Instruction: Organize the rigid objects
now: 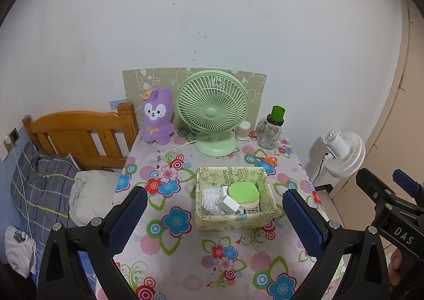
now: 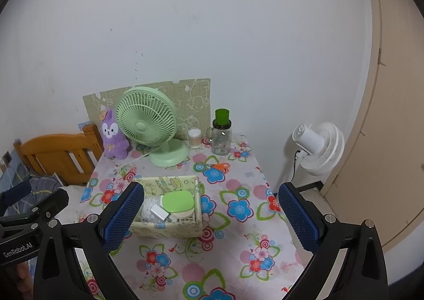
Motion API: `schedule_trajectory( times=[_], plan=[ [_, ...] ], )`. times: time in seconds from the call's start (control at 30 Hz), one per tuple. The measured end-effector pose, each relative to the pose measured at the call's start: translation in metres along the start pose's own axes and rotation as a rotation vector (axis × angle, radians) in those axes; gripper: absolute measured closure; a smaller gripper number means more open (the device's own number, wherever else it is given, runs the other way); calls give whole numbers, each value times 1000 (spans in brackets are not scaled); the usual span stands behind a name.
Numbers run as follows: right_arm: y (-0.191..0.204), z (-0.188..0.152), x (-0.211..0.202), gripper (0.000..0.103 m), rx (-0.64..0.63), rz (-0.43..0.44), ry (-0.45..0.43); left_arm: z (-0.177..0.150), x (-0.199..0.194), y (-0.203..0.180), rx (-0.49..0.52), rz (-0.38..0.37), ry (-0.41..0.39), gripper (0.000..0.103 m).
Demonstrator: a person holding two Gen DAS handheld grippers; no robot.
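A worktop (image 1: 185, 260) under a flower-printed cloth carries a pale yellow printed fabric basket (image 1: 234, 219) at its middle, orange-handled scissors (image 1: 267, 160) behind it, and along the wall a purple plush rabbit (image 1: 157, 117), a mint-green desk fan (image 1: 213, 112), a small cotton-swab jar (image 1: 243, 131) and a clear glass mug-jar with a green cup on top (image 1: 270, 129).

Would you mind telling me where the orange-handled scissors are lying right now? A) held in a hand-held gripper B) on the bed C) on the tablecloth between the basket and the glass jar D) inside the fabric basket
C: the orange-handled scissors lie flat on the tablecloth, behind the basket and in front of the glass jar, with nothing gripping them.
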State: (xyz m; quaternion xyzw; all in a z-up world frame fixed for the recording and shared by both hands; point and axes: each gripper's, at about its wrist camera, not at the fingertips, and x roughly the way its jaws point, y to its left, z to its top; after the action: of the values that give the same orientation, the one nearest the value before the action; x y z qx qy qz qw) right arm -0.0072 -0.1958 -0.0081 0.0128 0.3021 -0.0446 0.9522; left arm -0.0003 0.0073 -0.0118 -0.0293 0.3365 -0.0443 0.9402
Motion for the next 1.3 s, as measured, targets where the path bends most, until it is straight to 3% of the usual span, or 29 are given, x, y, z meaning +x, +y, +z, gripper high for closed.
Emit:
schedule_trajectory(
  times=[1.3],
  plan=[
    [11,3,3,0,-18,-21,-4,2,4,2,50,16,1,0]
  ],
)
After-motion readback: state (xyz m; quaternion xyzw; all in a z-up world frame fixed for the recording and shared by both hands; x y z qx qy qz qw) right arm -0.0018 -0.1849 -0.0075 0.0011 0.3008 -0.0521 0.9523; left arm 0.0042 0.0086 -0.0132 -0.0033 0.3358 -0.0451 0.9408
